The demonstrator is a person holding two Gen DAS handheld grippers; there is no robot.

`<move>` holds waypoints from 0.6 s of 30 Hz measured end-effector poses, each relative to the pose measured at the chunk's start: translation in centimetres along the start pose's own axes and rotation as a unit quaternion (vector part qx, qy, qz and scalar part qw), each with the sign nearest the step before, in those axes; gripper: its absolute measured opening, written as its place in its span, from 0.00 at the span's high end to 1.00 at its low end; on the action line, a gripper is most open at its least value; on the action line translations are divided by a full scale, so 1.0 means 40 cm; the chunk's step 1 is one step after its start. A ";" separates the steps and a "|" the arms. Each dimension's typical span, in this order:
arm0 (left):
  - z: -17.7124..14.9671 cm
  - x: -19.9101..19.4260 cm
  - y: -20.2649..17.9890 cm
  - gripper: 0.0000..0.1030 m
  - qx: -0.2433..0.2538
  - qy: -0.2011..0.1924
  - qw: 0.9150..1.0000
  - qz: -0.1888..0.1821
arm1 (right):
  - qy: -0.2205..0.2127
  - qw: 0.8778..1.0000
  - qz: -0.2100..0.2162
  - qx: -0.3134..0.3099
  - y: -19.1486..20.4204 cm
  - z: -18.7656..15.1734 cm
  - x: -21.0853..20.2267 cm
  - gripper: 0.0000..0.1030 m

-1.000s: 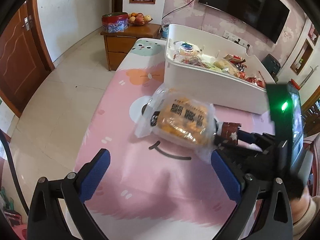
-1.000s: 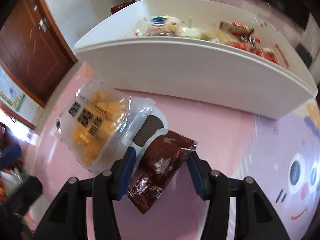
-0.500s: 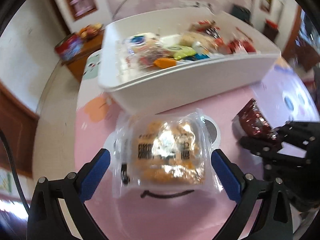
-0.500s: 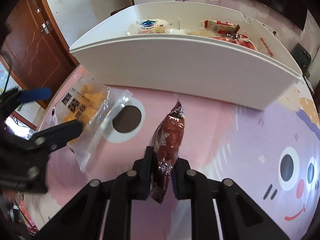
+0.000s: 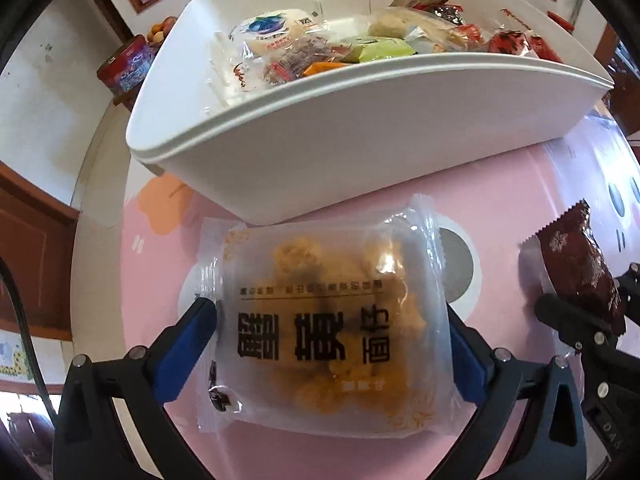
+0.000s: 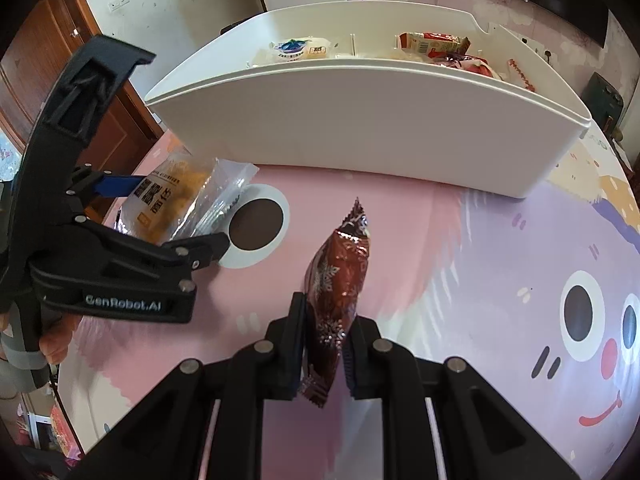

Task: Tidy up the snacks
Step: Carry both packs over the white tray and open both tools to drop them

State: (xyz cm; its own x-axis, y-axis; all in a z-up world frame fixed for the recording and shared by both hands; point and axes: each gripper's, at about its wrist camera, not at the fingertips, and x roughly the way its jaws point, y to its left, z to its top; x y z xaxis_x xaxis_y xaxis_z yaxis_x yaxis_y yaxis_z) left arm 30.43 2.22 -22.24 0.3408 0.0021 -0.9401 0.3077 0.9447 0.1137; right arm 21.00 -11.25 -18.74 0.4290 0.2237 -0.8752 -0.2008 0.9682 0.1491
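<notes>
My left gripper (image 5: 332,332) is shut on a clear pack of yellow cake (image 5: 332,320), holding it by its sides just in front of the white bin (image 5: 360,128). The pack and left gripper also show in the right wrist view (image 6: 176,196). My right gripper (image 6: 324,344) is shut on a dark red snack packet (image 6: 340,280), held upright above the pink mat; this packet shows at the right edge of the left wrist view (image 5: 576,260). The bin (image 6: 360,120) holds several wrapped snacks.
The pink cartoon mat (image 6: 460,260) covers the table in front of the bin. A wooden side cabinet with a red tin (image 5: 128,64) stands beyond the table's far left. A brown door (image 6: 52,52) is at the left.
The left gripper has closed on the cake pack and brought it nearer the bin. The right gripper closed on the red packet, which turned upright, and has lifted it.
</notes>
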 end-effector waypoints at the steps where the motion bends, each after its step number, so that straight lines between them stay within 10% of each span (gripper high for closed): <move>1: -0.002 -0.001 -0.001 0.00 -0.002 -0.003 1.000 0.002 | 0.000 1.000 0.001 0.000 0.000 -0.001 -0.001 0.84; 6: -0.051 -0.036 -0.023 0.20 -0.013 -0.028 0.999 0.030 | 0.001 1.000 0.012 0.008 -0.013 0.003 0.004 0.85; 18: -0.192 -0.163 -0.116 0.24 -0.061 -0.050 0.996 -0.044 | -0.044 0.998 0.035 0.010 -0.045 -0.030 -0.112 0.86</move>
State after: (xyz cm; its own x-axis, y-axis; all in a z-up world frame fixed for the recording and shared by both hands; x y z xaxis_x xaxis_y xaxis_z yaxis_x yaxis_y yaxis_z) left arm 19.95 0.36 -19.12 0.4067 -0.1095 -0.9070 0.2313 0.9728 -0.0138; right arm 18.40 -14.14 -15.65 0.4899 0.2980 -0.8193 -0.2150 0.9520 0.2177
